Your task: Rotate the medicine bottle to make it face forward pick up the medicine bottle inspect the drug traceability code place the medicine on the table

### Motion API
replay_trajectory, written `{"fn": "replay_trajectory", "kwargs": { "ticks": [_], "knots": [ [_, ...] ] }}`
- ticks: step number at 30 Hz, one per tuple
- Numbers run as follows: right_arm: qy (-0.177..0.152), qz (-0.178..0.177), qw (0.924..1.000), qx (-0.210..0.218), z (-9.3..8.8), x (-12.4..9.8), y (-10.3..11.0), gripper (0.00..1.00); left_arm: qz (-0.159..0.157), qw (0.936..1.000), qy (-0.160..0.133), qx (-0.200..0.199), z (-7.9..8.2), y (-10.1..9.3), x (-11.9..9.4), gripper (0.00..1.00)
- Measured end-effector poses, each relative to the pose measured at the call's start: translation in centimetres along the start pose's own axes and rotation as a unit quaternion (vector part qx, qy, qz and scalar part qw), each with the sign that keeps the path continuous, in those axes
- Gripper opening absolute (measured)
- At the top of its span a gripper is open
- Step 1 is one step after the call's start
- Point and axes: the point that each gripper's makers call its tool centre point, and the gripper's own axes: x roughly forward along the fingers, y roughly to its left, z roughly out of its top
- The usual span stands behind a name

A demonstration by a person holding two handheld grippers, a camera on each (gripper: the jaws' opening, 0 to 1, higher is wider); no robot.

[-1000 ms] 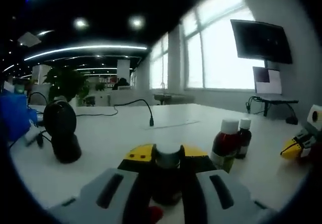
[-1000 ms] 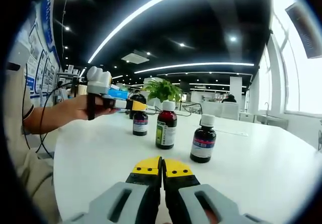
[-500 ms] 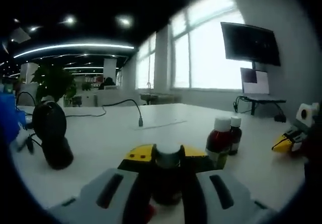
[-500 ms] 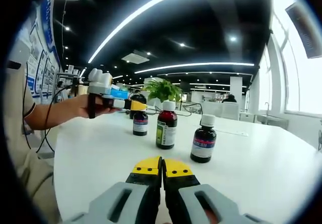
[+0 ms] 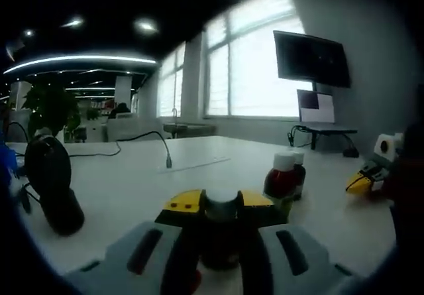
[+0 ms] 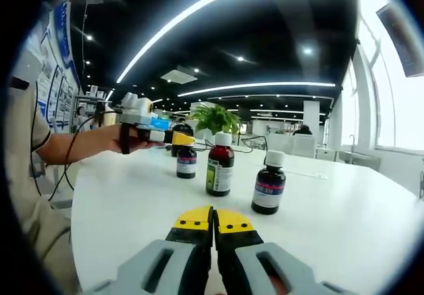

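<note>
Medicine bottles stand upright on the white counter (image 6: 371,222), which carries everything here. In the right gripper view, three more dark bottles show on it: a taller one with a green label (image 6: 220,164) in the middle, a squat bottle with a blue and red label (image 6: 267,183) just to its right, and a smaller bottle (image 6: 186,162) behind to the left. A potted green plant (image 6: 213,118) rises at the far edge. In the left gripper view, a black round device on a stand (image 5: 48,183) sits on the counter at the left, with two capped bottles (image 5: 283,177) near the right.

The left tool (image 5: 221,210) is clamped on a dark medicine bottle (image 5: 221,232), the cap sitting between the yellow tips. The person's hand (image 6: 126,141) grips this tool above the counter. The right tool (image 6: 213,220) has its yellow-tipped jaws pressed together with nothing between them, low over bare counter.
</note>
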Motion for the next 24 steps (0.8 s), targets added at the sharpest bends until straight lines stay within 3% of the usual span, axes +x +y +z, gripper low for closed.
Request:
{"fn": "replay_trajectory", "kwargs": {
  "ticks": [13,24],
  "knots": [
    [0.000,0.000,1.0000,-0.001,0.01,-0.01,0.03,0.00,-0.048,0.9988,-0.013,0.004,0.03,-0.03,0.22,0.11],
    [0.000,0.000,1.0000,-0.002,-0.02,-0.02,0.01,0.00,-0.052,0.9985,-0.010,0.015,0.03,-0.16,0.25,0.11]
  ]
}}
